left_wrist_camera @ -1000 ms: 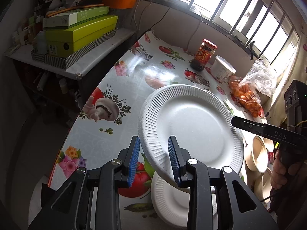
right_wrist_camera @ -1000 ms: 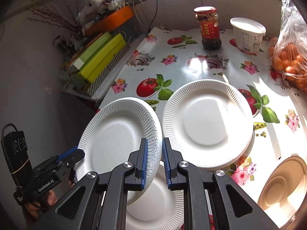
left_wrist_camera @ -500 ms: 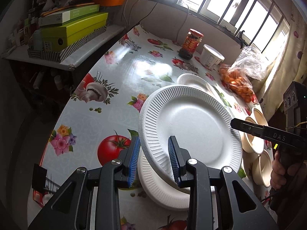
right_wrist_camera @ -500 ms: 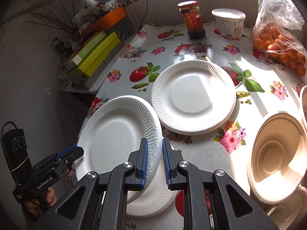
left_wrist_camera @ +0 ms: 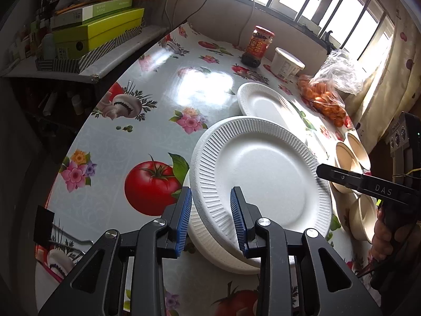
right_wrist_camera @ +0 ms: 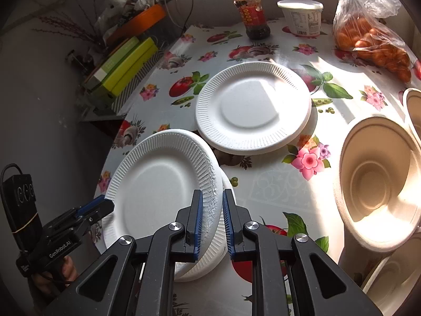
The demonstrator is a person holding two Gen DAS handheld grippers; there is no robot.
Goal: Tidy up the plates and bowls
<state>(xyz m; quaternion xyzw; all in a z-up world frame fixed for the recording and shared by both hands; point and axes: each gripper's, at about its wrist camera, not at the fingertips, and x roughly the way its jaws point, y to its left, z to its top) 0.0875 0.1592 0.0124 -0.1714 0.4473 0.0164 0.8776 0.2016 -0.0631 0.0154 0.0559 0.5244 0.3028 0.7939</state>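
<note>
Pinching opposite rims, the left gripper (left_wrist_camera: pixel 210 210) and right gripper (right_wrist_camera: pixel 211 218) hold the top plate (left_wrist_camera: pixel 263 173) tilted just over the lower plate (right_wrist_camera: pixel 218 252). Best lower it level and centred, then release; another plate (right_wrist_camera: pixel 252 108) waits beyond on the table (left_wrist_camera: pixel 158 100).

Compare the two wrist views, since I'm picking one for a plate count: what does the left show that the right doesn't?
Only the left wrist view shows the barred window and curtain. Only the right wrist view looks straight into the big beige bowl and shows the pink flower print beside it. Both show the held white plate over a second plate, the far plate, the red jar and the orange bag.
</note>
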